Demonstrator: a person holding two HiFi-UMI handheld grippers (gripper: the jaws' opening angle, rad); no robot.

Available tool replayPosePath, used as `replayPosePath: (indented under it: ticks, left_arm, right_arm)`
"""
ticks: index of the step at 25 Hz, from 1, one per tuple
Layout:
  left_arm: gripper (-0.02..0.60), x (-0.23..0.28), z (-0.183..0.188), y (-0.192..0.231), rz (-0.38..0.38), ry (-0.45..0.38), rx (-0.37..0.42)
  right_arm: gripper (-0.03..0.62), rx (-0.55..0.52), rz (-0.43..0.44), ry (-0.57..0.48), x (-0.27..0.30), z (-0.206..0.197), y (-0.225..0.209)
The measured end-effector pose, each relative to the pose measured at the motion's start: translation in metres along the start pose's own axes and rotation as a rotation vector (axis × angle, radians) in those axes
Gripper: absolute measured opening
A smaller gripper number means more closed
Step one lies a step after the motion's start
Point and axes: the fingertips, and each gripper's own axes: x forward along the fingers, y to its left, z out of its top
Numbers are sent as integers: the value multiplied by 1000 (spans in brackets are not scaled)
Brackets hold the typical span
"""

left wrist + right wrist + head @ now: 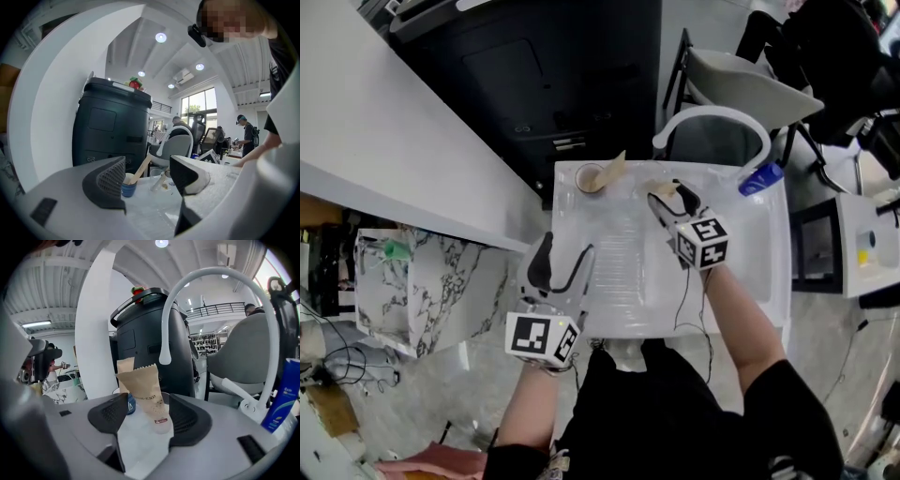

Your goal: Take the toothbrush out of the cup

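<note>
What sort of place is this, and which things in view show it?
Probably an open office or lab hall with a practice washstand, not a real bathroom: a white basin with a curved tap stands by an office chair, under high ceiling lights.

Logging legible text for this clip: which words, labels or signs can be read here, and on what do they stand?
"-END" on the tan tube; its first letters are blurred.
Below it, the red label: too small to read.
On the blue bottle: print blurred.
On the blue cup: a white triangle sign, no words.
</note>
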Motion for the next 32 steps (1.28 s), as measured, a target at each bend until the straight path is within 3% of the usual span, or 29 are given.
replayPosePath:
  ticks: [16,21,24,32]
  left_arm:
    - [279,0,-17,8,60,34,-14]
    - [279,-2,-18,11,69,43,-18]
    - [279,-2,-17,12,71,42,-18]
    - [279,-1,-14,11,65,35,-17]
  right_arm:
    - [202,-68,10,22,27,-11,-12]
    - [158,-101,2,32,30,-11,-14]
    - [54,-116,-15,29,29,-8,-16]
    - [38,-117,-23,10,26,0,-16]
